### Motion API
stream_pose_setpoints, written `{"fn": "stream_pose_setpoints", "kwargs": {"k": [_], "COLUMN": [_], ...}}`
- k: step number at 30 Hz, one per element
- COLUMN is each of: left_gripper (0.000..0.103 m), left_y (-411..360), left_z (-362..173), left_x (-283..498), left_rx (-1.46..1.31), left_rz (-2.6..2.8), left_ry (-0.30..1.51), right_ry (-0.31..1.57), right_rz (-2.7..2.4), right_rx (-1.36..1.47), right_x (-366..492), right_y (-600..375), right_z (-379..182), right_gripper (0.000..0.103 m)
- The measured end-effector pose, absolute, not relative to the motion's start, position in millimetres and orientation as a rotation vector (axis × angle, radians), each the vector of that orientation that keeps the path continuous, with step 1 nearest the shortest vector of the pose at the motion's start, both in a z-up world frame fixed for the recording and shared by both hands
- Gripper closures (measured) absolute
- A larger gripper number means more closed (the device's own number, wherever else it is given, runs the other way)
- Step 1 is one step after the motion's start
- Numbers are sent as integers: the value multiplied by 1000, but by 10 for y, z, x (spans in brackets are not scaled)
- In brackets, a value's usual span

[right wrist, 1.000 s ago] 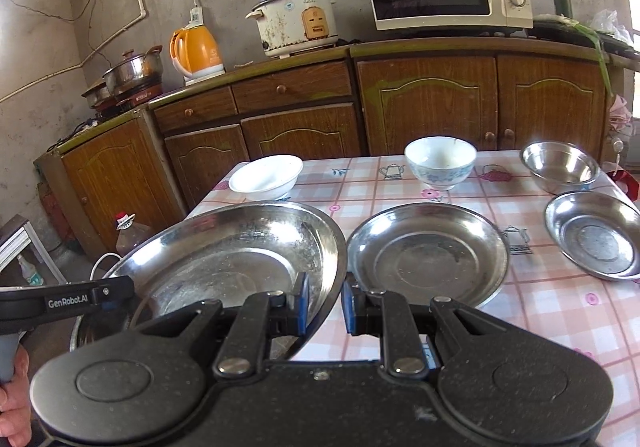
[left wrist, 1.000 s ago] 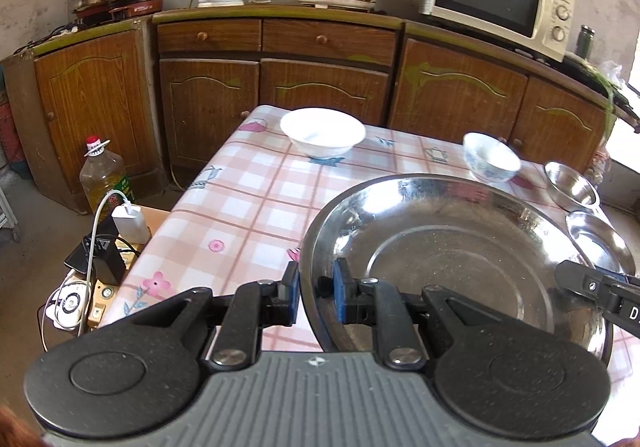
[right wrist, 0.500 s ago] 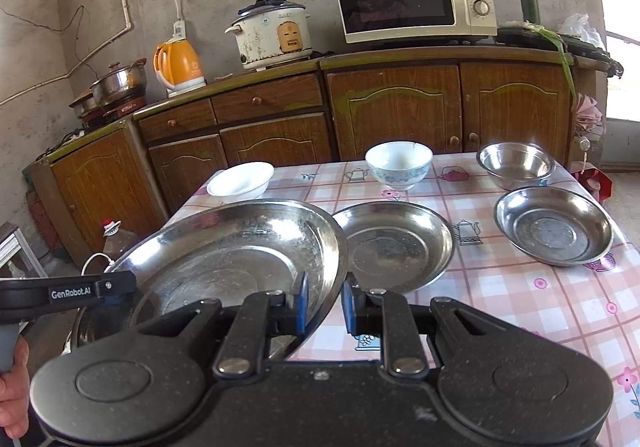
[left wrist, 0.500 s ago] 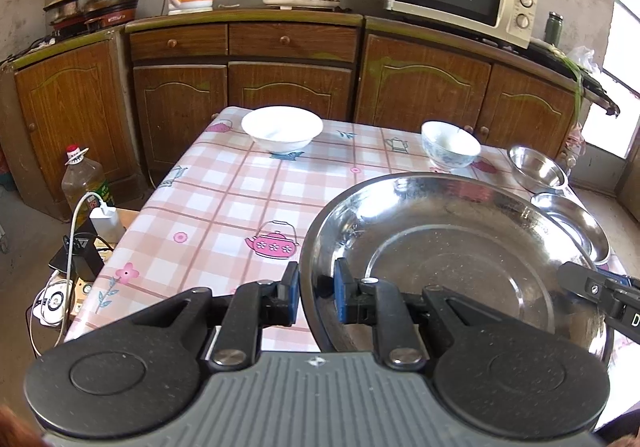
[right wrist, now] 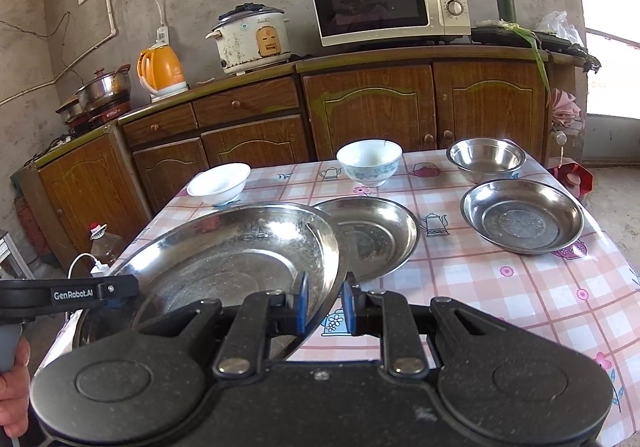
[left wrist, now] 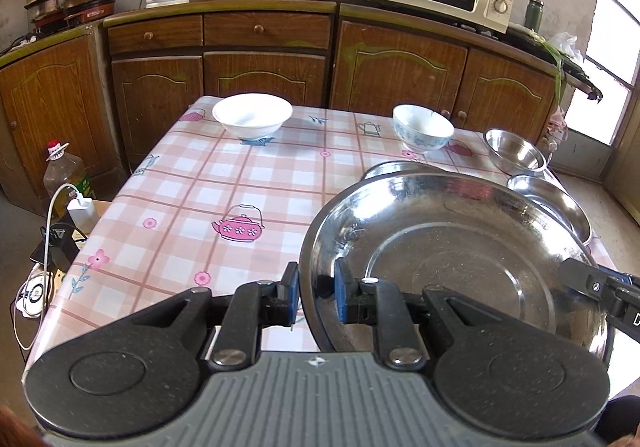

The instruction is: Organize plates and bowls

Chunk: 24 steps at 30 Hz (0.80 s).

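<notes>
The big steel plate (right wrist: 240, 247), lower left of frame, was pinched at opposite rims by the left gripper (left wrist: 316, 297) & right gripper (right wrist: 323, 307); it was best kept level w/ both grips firm, then lowered where wanted.

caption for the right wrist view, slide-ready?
Both grippers hold the large steel plate by opposite rims above the checked table.

Window daylight, steel glare, fisheye-bent edges
</notes>
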State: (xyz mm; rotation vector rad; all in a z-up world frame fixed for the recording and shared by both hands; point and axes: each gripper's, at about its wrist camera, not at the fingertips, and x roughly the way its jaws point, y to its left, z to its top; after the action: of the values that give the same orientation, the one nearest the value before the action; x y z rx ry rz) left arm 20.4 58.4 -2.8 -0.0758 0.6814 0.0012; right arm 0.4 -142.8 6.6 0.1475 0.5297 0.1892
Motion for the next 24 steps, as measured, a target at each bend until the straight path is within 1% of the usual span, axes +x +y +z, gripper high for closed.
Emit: {"fn": "stream_pose_setpoints", "kwargs": {"k": [24], "left_gripper": [84], "left_y": [313], "left_z": [-294], "left_x": [230], "left_rx": [-66], "left_rz": [-61], "left_ry": [754], "right_ry": [579], "right_rz": [121], "right_rx": [169], "right_x": [-94], "right_y": [-1756], "right_z": [-203], "right_gripper": [80]}}
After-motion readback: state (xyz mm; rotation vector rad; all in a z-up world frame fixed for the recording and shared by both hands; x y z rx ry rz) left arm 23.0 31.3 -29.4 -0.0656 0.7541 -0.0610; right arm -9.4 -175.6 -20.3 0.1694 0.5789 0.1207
